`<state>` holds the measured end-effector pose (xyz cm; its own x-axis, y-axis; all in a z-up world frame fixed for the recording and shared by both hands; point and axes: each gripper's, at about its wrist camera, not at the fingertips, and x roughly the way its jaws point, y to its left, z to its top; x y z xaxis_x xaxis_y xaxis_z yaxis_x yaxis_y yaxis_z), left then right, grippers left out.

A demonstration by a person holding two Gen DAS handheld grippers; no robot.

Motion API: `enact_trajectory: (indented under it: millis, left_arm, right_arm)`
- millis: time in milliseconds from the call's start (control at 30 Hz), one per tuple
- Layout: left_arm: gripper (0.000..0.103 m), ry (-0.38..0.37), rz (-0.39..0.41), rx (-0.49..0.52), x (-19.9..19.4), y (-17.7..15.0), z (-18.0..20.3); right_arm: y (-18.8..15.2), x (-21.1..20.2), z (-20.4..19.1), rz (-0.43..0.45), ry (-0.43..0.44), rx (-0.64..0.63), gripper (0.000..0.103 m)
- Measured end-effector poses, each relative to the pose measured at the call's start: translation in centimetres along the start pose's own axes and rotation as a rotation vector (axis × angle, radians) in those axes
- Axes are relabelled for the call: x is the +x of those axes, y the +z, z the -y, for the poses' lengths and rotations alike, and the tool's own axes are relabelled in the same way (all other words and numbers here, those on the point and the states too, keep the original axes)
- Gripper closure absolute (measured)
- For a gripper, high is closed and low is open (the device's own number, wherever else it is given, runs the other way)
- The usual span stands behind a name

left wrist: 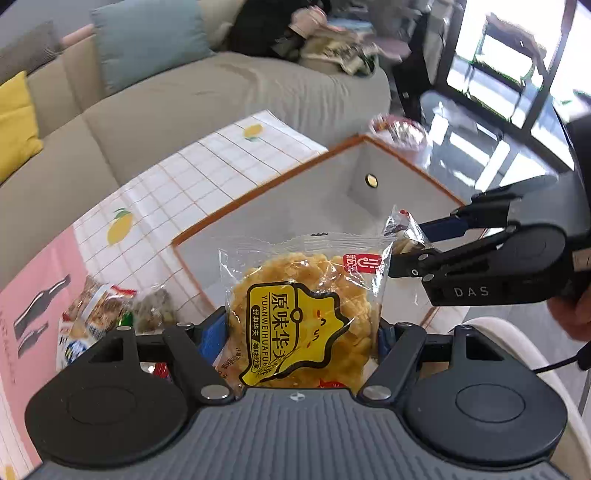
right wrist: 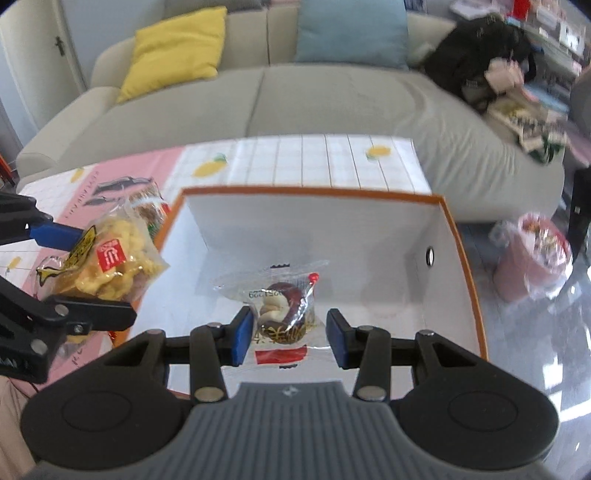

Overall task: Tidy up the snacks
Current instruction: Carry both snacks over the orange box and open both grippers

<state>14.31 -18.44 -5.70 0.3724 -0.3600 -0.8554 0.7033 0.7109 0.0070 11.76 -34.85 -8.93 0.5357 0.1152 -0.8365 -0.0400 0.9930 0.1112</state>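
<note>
clear-wrapped waffle snack (left wrist: 301, 317) in left gripper (left wrist: 301, 341) | twist snack (right wrist: 284, 314) in right gripper (right wrist: 290, 332) | over box (right wrist: 458, 236)

Two tools show: the left tool (left wrist: 301, 332) and the right tool (right wrist: 290, 332). Each carries one wrapped snack: one yellow waffle packet (left wrist: 299, 314) and one small twisted-pastry packet (right wrist: 282, 310). One white box with an orange rim (right wrist: 458, 236) stands open. About three more snack packets (left wrist: 107, 310) lie in a blurred heap on the surface (left wrist: 207, 166). The sofa (right wrist: 332, 103) carries two cushions: one yellow cushion (right wrist: 177, 48), one blue cushion (right wrist: 351, 29).
</note>
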Motion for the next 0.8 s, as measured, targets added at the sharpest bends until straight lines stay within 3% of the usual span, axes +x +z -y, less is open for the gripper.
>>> enact_trajectory:
  millis: [500, 800]
  left_arm:
    - [0.017, 0.0, -0.183, 0.16, 6.8, 1.6, 1.4]
    - [0.012, 0.001, -0.216, 0.169, 8.2, 1.7, 1.5]
  right_arm:
    - [0.3, 6.0, 1.8, -0.229, 0.021, 0.007, 0.061]
    - [-0.1, 7.8, 2.3, -0.311, 0.029, 0.023, 0.061]
